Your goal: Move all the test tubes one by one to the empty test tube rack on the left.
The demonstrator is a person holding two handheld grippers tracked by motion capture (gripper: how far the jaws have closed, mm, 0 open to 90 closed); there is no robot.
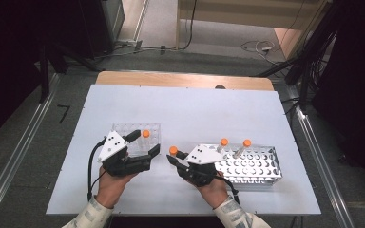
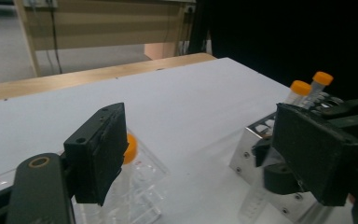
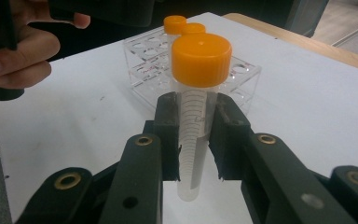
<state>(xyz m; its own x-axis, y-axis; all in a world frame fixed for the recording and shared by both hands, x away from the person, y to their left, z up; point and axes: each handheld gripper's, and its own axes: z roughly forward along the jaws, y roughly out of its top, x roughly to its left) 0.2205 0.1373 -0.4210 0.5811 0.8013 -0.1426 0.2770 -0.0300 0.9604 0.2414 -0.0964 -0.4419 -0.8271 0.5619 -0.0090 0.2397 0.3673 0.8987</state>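
Tube [image 3: 193, 135] with the orange cap sits pinched upright between the right gripper's [image 3: 196, 140] jaws, clamped tight on its clear body, cap poking up above them. Just past it, the clear plastic rack [image 3: 242, 77] holds one more orange-capped tube. Left gripper [image 1: 145, 145] hangs over that rack, jaws wide apart, nothing in them. Behind the right gripper, the metal rack [image 1: 259, 166] carries two more tubes.

I can't read any text, label or brand here. The tube [image 3: 193, 135] carries fine graduation marks and a faint print down its side, too blurred to make out, and the clear rack [image 3: 242, 74] shows reddish markings I can't decipher.
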